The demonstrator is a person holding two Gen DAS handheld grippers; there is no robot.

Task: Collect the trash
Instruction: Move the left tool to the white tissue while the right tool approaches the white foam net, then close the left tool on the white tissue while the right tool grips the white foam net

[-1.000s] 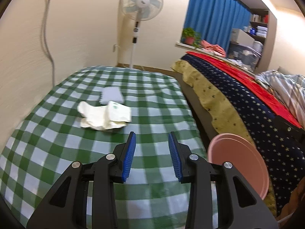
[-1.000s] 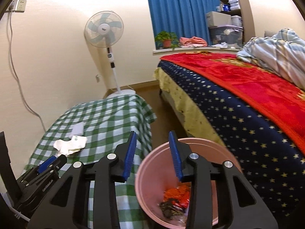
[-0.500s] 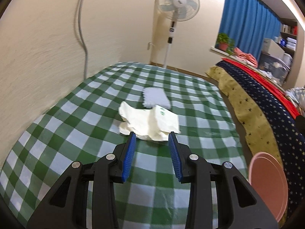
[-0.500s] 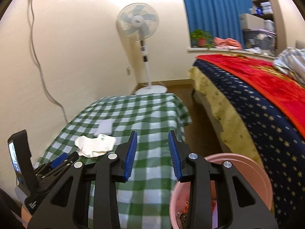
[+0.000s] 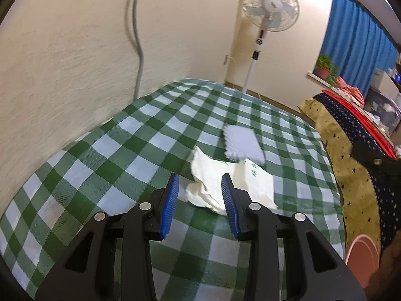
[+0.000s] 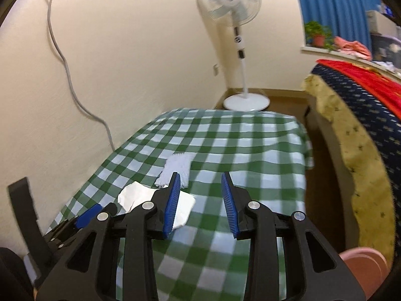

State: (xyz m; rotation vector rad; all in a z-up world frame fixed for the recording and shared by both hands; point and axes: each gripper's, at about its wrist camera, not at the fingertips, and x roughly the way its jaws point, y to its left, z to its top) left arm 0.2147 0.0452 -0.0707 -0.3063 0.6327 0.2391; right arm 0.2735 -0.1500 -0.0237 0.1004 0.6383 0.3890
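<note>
**Left gripper at the crumpled wrapper**

The left gripper is low over the checked surface, jaws apart, with the crumpled wrapper partly between them. A white pad lies just behind the wrapper. The right gripper is also apart and holds nothing. The pink bin stands at the right, beside the bed.

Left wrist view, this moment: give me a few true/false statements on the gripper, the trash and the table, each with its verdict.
1. The left gripper is open. True.
2. It grips the crumpled wrapper. False: the wrapper lies ungripped on the checked tablecloth.
3. A white textured sheet lies beyond the wrapper. True.
4. The pink bin sits on the table. False: it is off the table's edge, lower right.
5. The right gripper holds trash. False: open, empty.
</note>
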